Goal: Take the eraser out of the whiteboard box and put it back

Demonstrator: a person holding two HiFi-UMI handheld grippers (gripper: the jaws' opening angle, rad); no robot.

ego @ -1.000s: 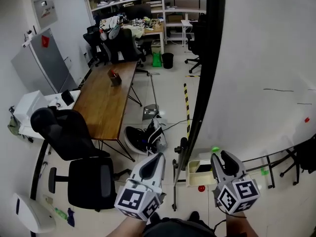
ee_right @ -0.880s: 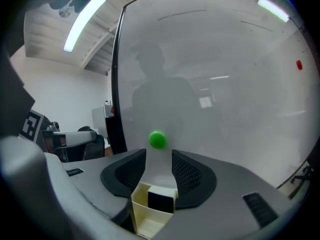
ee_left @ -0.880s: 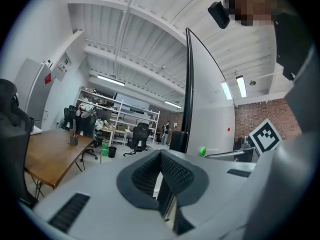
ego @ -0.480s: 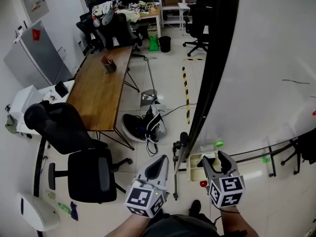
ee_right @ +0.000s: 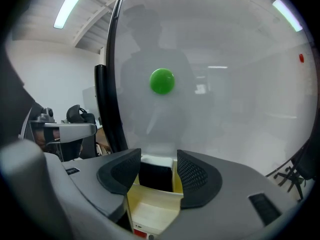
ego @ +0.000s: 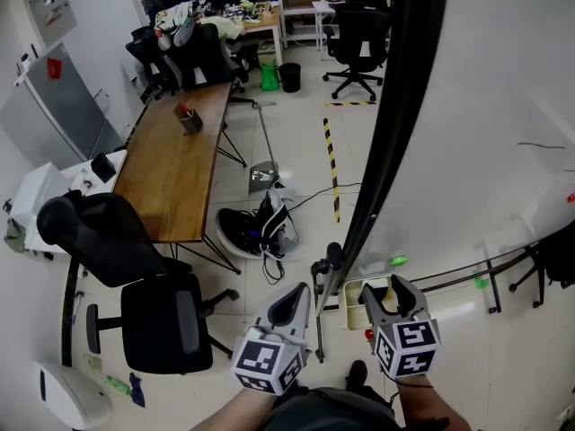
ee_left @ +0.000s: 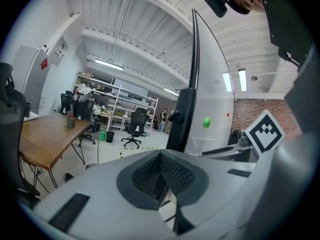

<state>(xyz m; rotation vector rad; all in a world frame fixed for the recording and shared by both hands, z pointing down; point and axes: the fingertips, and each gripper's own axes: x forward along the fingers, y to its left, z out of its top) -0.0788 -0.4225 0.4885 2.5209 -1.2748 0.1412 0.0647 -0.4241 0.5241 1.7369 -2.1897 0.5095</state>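
The right tool (ego: 388,287) hung at the whiteboard box (ee_right: 150,206), its jaws just opened wide, the dark eraser (ee_right: 155,177) showing between them, ungripped. The left tool (ego: 297,293) was closed, empty.

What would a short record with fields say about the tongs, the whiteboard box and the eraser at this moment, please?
Whiteboard box: cream, open-topped, against the whiteboard
Right tongs: open, jaws have just been opening, nothing between the pads, aimed at the box
Left tongs: shut, empty
Eraser: dark block inside the box, ahead of the right tongs, untouched
Green magnet: on the whiteboard, above the box
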